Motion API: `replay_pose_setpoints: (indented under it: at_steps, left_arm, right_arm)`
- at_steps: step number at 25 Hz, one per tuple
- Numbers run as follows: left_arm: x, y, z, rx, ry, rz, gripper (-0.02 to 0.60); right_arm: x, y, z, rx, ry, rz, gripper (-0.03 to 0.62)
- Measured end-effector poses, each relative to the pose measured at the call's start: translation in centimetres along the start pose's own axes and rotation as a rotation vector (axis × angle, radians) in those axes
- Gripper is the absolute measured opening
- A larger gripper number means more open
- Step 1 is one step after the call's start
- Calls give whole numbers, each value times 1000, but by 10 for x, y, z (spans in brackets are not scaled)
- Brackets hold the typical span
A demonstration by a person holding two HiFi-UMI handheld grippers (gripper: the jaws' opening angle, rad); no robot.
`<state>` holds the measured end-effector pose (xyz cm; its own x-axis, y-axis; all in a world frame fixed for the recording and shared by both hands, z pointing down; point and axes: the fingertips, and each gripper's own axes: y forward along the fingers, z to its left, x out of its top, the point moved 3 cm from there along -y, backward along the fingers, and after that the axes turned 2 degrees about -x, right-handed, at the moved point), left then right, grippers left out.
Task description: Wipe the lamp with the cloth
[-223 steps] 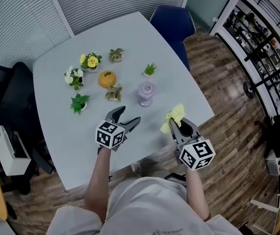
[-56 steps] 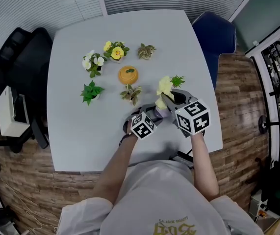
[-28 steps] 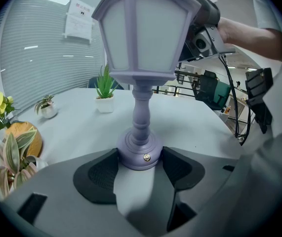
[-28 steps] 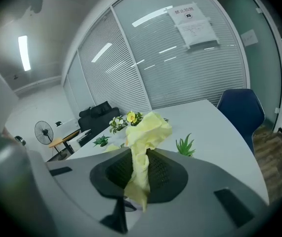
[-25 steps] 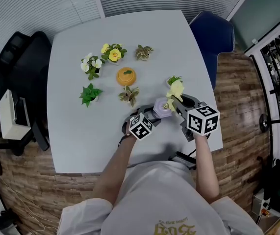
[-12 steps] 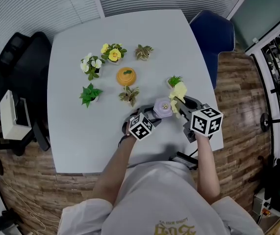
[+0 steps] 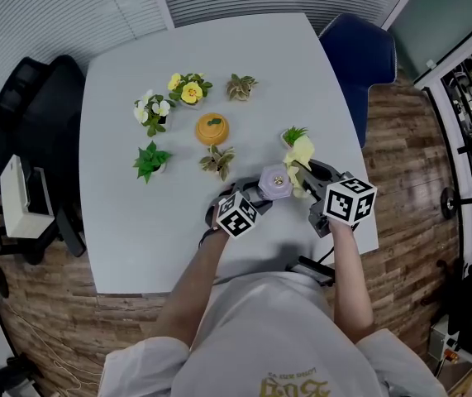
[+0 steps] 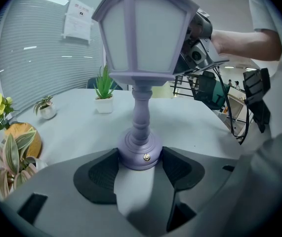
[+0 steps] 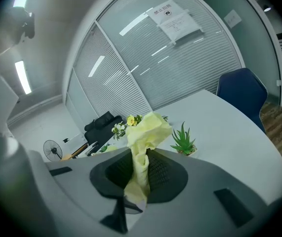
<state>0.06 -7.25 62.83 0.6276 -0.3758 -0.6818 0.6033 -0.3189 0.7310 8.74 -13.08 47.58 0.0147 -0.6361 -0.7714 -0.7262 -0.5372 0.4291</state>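
**Left gripper** [image 8: 141, 168]: the jaws are clamped on the round base of the lamp [image 8: 141, 58], with one pad touching each side. The lamp stands upright on the table [image 8: 195, 120]. Its stem and shade rise directly ahead of the jaw tips.

**Right gripper** [image 9: 140, 174]: the jaws are clenched on the cloth [image 9: 143, 137]. The cloth is a bunched yellow strip that runs up between the pads, and its loose end projects beyond the tips. This gripper's view does not show the lamp. A small plant [image 9: 182, 141] stands on the table further ahead of the jaws.

**Head view:** the cloth sits just beside the shade, on the side away from the left gripper. Contact between cloth and shade cannot be confirmed.

**Step in hand (judged):** this is the wiping stage. The lamp is steadied at its base and the cloth is presented at the side of the shade.

**Next move (judged):**
1. Bring the loose end of the cloth onto a shade panel.
2. Stroke along the panel with light pressure.
3. Work round the shade, then down the stem.
4. Hold the base clamp firm, because the lamp looks top-heavy.
5. Keep the right jaws clear of the plant beyond.
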Motion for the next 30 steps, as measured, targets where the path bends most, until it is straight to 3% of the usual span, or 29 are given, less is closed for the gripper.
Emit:
replay_pose_setpoints:
  at_steps: [7, 17, 30]
  left_arm:
    - [1, 0, -1, 0, 1, 2, 285]
    - [2, 0, 0, 0, -2, 4, 285]
    - [2, 0, 0, 3, -1, 4, 285]
  right_arm:
    - [-1, 6, -3, 54, 87, -36, 63]
    - [-5, 11, -12, 61, 160, -57, 63]
    - [-32, 22, -13, 41, 163, 29, 63]
